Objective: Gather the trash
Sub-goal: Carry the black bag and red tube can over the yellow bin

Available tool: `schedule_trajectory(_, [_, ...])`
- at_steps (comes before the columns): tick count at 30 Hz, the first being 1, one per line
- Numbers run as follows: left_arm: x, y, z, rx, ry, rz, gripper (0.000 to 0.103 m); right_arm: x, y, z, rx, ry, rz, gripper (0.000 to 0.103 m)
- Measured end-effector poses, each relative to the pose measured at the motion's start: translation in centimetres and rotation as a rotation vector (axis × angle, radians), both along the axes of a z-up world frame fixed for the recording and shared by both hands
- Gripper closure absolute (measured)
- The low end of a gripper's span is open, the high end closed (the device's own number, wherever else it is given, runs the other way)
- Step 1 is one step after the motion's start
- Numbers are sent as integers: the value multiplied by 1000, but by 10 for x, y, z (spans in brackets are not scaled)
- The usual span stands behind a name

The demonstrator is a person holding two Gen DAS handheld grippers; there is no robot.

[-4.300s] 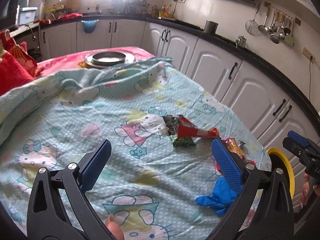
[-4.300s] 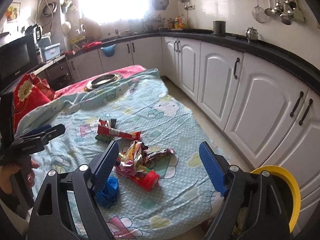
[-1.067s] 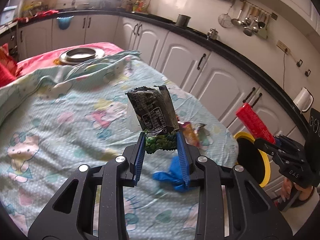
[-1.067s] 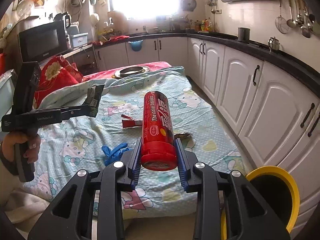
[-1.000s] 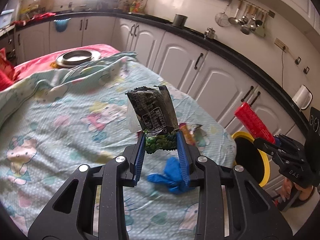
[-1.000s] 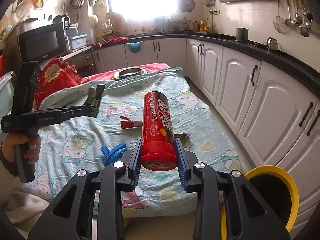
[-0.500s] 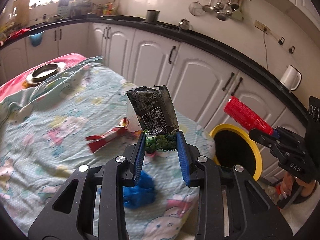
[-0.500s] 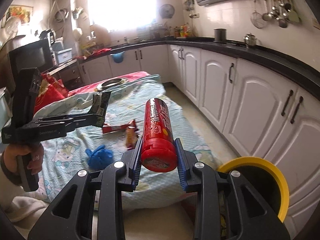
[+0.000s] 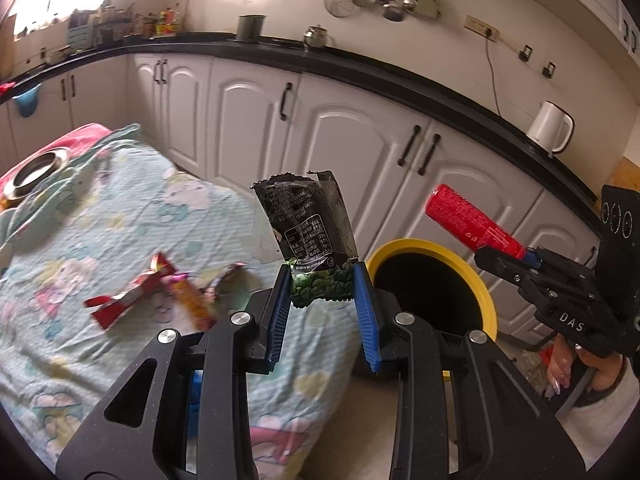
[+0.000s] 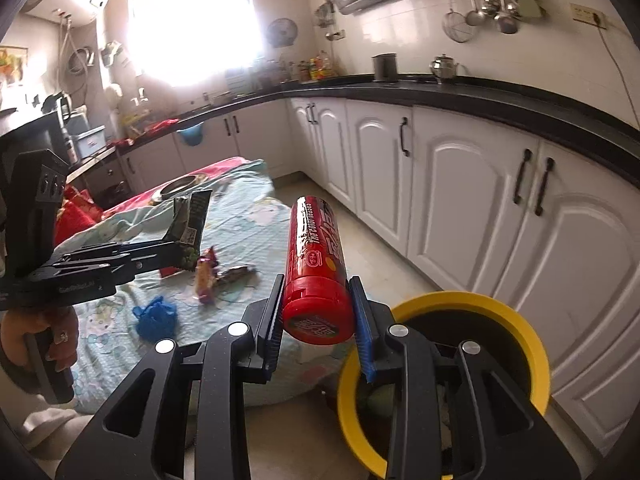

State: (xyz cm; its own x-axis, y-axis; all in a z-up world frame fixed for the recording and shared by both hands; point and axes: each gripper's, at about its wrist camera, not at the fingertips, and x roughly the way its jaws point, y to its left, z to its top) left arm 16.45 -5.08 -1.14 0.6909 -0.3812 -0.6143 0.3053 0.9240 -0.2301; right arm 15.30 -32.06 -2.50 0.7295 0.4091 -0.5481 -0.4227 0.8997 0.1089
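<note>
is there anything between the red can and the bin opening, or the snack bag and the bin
Nothing visible blocks either. The right gripper holds the red can beside the yellow-rimmed bin, whose mouth is open. The left gripper holds the snack bag just short of the rim.

Swung off the cartoon-print blue bedspread (image 9: 120, 216) toward the yellow-rimmed black bin (image 9: 476, 280): crumpled dark snack wrapper (image 9: 308, 224) and red cylindrical plastic canister (image 10: 316, 268), both lifted earlier.
</note>
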Motion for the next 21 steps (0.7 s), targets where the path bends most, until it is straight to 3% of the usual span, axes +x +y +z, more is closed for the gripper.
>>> schedule_trajectory(21, [17, -116, -32, 37, 61, -228, 79, -7, -95, -42, 18, 69, -244, 73])
